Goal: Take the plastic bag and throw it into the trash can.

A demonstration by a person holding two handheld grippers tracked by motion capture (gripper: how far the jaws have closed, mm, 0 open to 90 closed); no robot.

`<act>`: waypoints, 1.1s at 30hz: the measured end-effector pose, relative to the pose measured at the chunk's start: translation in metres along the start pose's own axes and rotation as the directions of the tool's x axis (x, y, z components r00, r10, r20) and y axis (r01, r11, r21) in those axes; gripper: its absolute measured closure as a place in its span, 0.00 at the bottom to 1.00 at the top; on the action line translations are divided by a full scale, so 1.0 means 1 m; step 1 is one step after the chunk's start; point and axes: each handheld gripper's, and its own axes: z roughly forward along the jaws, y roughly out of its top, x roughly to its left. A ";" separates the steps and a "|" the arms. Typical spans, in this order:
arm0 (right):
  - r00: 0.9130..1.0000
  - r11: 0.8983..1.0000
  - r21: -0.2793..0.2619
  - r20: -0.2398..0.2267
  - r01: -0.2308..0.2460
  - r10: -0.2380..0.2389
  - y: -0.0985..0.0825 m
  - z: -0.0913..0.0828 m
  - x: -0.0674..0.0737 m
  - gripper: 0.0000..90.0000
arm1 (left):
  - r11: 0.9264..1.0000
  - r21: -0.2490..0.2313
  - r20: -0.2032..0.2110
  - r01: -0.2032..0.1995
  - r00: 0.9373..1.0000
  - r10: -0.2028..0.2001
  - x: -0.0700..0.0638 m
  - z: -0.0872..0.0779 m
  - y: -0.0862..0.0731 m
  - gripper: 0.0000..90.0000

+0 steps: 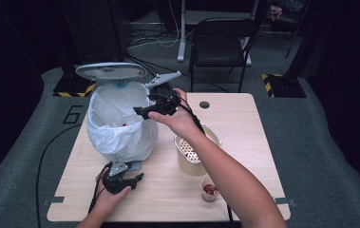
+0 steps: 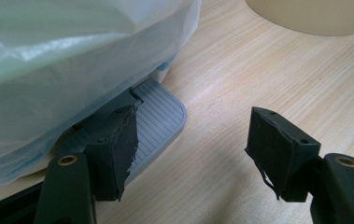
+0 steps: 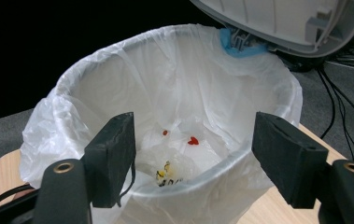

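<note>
A pedal bin (image 1: 120, 130) lined with a white bag (image 3: 174, 88) stands at the table's left, its lid (image 1: 111, 71) raised. Small red bits (image 3: 193, 140) and a yellow-black scrap lie at the bag's bottom. My right gripper (image 1: 138, 111) hovers over the bin's near rim, and in the right gripper view (image 3: 193, 149) its jaws stand open with nothing between them. My left gripper (image 1: 131, 176) sits low at the bin's foot, open. One of its pads (image 2: 116, 144) lies on the grey ribbed pedal (image 2: 158, 123); the other hangs over bare wood.
A beige tub (image 1: 199, 164) with a perforated insert stands right of the bin, under my right forearm. A small clear cup (image 1: 209, 190) with red pieces sits near the table's front edge. A black folding chair (image 1: 220, 42) stands beyond the wooden table (image 1: 244, 137).
</note>
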 end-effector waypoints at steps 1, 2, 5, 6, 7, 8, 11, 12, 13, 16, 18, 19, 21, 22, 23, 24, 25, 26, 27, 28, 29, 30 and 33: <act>1.000 1.000 0.000 0.000 0.000 0.000 0.000 0.000 0.000 0.33 | 1.000 0.000 0.000 0.000 1.000 0.000 0.000 0.000 0.000 0.37; 1.000 1.000 -0.003 0.000 -0.001 0.001 0.002 0.000 0.001 0.33 | 1.000 0.005 0.005 0.000 1.000 0.000 0.000 0.000 0.000 0.37; 1.000 1.000 -0.001 -0.012 0.004 -0.004 0.008 0.003 0.001 0.35 | 1.000 0.006 0.006 0.002 1.000 -0.002 0.000 -0.001 0.000 0.37; 1.000 1.000 -0.001 -0.012 0.004 -0.004 0.008 0.003 0.001 0.35 | 1.000 0.006 0.006 0.002 1.000 -0.002 0.000 -0.001 0.000 0.37; 1.000 1.000 0.003 -0.016 0.003 -0.003 0.011 0.006 0.002 0.35 | 1.000 0.014 0.010 0.000 1.000 0.000 0.001 -0.001 0.001 0.37; 1.000 1.000 0.003 -0.016 0.003 -0.003 0.011 0.006 0.002 0.35 | 1.000 0.014 0.010 0.000 1.000 0.000 0.001 -0.001 0.001 0.37; 1.000 1.000 0.003 -0.020 0.002 -0.002 0.016 0.010 0.003 0.35 | 1.000 0.015 0.010 0.000 1.000 0.000 0.001 -0.001 0.001 0.37; 1.000 1.000 0.007 -0.020 0.007 -0.007 0.018 0.012 0.004 0.35 | 1.000 0.014 0.010 0.001 1.000 -0.001 0.001 -0.001 0.001 0.37; 1.000 1.000 0.007 -0.017 0.012 -0.012 0.018 0.013 0.004 0.36 | 1.000 0.015 0.010 -0.001 1.000 0.001 0.001 -0.001 0.001 0.37; 1.000 1.000 0.008 -0.014 0.007 -0.007 0.019 0.015 0.005 0.36 | 1.000 0.015 0.010 0.000 1.000 0.000 0.001 -0.001 0.001 0.37; 1.000 1.000 0.013 -0.013 0.007 -0.007 0.019 0.016 0.005 0.36 | 1.000 0.014 0.010 0.003 1.000 -0.003 0.001 -0.001 0.001 0.37; 1.000 1.000 0.018 -0.011 0.015 -0.015 0.017 0.015 0.004 0.36 | 1.000 0.015 0.010 -0.001 1.000 0.001 0.001 -0.001 0.001 0.37; 1.000 1.000 0.020 -0.008 0.021 -0.020 0.016 0.013 0.004 0.35 | 1.000 0.015 0.010 0.000 1.000 0.000 0.001 -0.001 0.001 0.37; 1.000 1.000 0.020 -0.008 0.021 -0.020 0.016 0.013 0.004 0.35 | 1.000 0.015 0.010 0.000 1.000 0.000 0.001 -0.001 0.001 0.37; 1.000 1.000 0.020 -0.008 0.024 -0.024 0.015 0.011 0.004 0.35 | 1.000 0.015 0.010 -0.001 1.000 0.000 0.001 -0.001 0.001 0.37; 1.000 1.000 0.017 -0.012 0.020 -0.019 0.013 0.009 0.004 0.35 | 1.000 0.014 0.010 -0.001 1.000 0.000 0.001 -0.001 0.001 0.37; 1.000 0.999 0.019 -0.008 0.027 -0.027 0.011 0.006 0.003 0.35 | 1.000 0.004 0.005 0.002 1.000 -0.002 0.000 0.000 0.000 0.37; 1.000 0.999 0.019 -0.008 0.027 -0.027 0.011 0.006 0.003 0.35 | 1.000 0.004 0.005 0.002 1.000 -0.002 0.000 0.000 0.000 0.37; 1.000 0.999 0.021 -0.007 0.029 -0.028 0.010 0.005 0.003 0.35 | 1.000 0.006 0.005 0.001 1.000 -0.001 0.000 -0.001 0.000 0.37; 0.999 0.999 0.018 -0.004 0.033 -0.033 0.008 0.003 0.002 0.35 | 1.000 0.005 0.005 0.001 1.000 -0.001 0.000 -0.001 0.000 0.37; 0.999 0.999 0.015 0.005 0.031 -0.032 0.005 0.000 0.000 0.35 | 1.000 0.004 0.004 0.001 1.000 -0.001 0.000 0.000 0.000 0.37; 0.999 0.999 0.015 0.005 0.031 -0.032 0.005 0.000 0.000 0.35 | 1.000 0.004 0.004 0.001 1.000 -0.001 0.000 0.000 0.000 0.37; 1.000 1.000 0.017 0.020 0.023 -0.023 0.000 -0.009 -0.004 0.35 | 1.000 0.002 0.002 0.000 1.000 0.000 0.000 0.000 0.000 0.37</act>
